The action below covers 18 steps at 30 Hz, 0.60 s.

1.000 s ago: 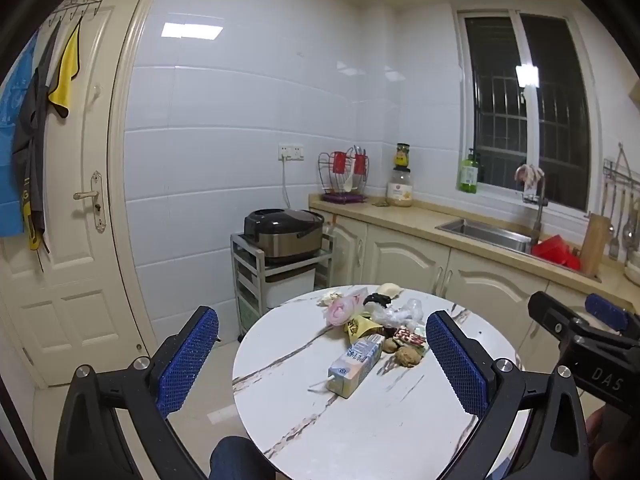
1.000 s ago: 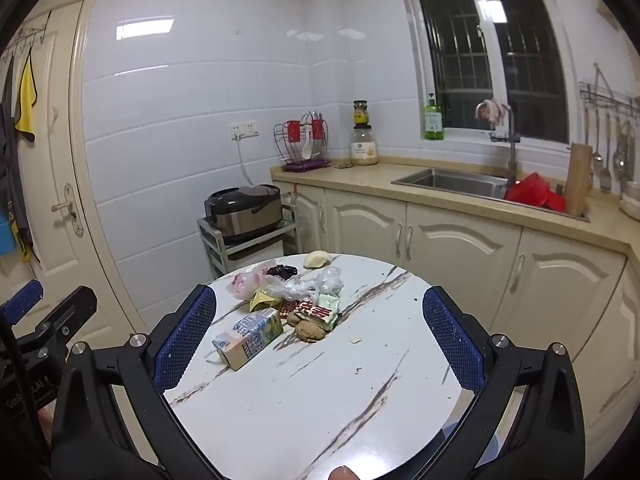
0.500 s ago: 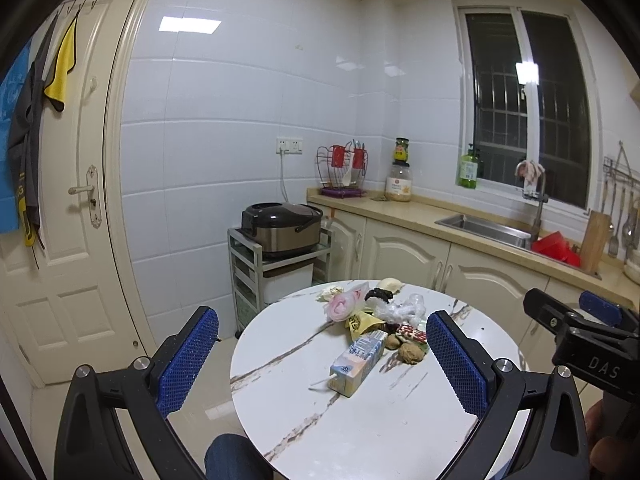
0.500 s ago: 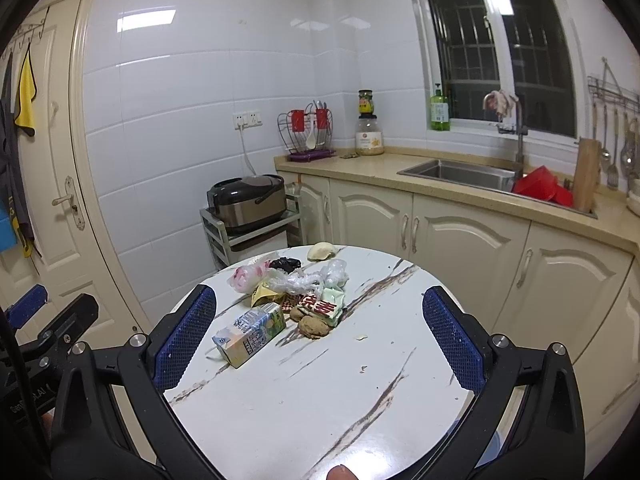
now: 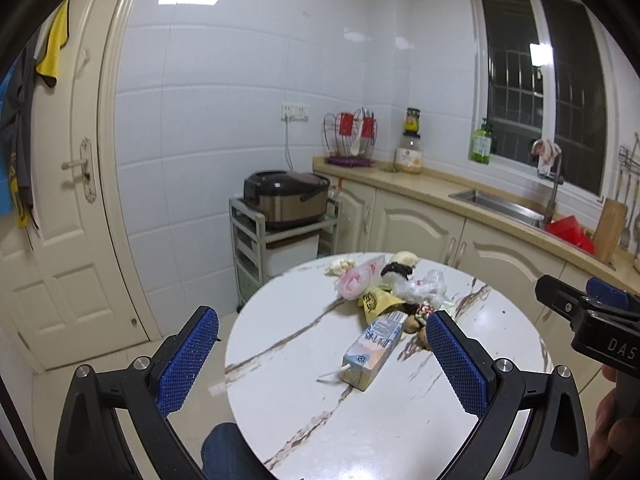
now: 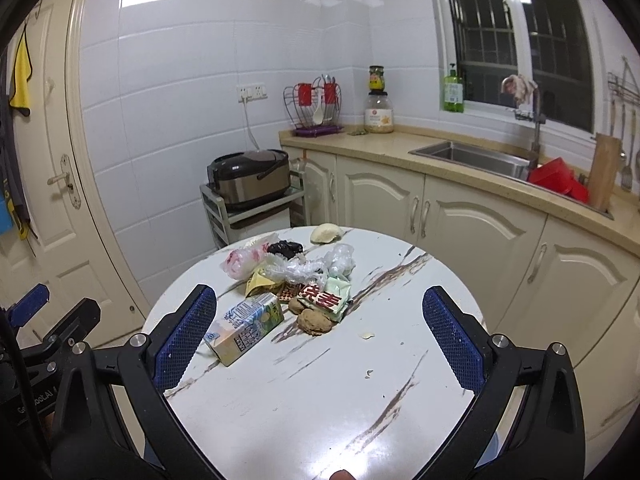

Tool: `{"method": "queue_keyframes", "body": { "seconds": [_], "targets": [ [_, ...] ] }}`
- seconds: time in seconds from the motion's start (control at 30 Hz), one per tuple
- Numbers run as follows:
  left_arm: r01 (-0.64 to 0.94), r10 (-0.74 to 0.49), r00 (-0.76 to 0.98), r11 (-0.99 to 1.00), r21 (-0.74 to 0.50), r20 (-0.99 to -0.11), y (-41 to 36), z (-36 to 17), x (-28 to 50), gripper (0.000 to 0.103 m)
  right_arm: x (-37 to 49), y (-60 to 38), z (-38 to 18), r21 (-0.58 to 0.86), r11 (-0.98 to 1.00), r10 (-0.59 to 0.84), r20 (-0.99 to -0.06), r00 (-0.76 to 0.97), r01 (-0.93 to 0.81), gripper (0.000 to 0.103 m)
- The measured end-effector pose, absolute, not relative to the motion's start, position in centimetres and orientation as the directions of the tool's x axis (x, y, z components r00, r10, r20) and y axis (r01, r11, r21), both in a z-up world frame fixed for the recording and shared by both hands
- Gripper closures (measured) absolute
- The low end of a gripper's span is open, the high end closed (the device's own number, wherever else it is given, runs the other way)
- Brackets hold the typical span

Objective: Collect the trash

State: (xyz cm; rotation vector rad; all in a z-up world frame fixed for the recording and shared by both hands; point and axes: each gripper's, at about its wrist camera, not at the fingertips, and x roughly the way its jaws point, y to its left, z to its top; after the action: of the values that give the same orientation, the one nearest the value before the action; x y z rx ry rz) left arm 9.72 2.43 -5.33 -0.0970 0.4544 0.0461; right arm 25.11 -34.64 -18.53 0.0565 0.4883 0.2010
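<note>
A pile of trash lies on the round white marble table. It holds a drink carton lying on its side with a straw, a pink plastic bag, clear plastic wrap, a yellow wrapper, a red and white packet, brown lumps and a black item. The carton and pink bag also show in the left wrist view. My left gripper is open and empty, held above the table's near side. My right gripper is open and empty, short of the pile.
A rice cooker sits on a small cart left of the cabinets. A counter with a sink runs along the back right. A door is at the left. Crumbs lie on the table.
Both grippers have moved slightly closer to the table and the trash pile. Both stay open and empty.
</note>
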Motion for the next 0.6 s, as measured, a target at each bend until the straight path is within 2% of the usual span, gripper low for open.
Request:
{"method": "queue_keyframes", "body": {
  "seconds": [0.43,0.6],
  "targets": [
    [0.002,-0.071,0.764,0.994,-0.108,-0.641,1.9,-11.2,19.7,0.001,31.7,-34.8,-23.4,0.110,0.979,0.204,-0.600,0.773,-0.173,0.001],
    [0.023,-0.086,0.718,0.995,-0.100,-0.691,2.4,-13.4,23.4,0.001,34.6,-35.2,-26.4,0.115,0.981,0.193,-0.674,0.713,-0.157,0.001]
  ]
}}
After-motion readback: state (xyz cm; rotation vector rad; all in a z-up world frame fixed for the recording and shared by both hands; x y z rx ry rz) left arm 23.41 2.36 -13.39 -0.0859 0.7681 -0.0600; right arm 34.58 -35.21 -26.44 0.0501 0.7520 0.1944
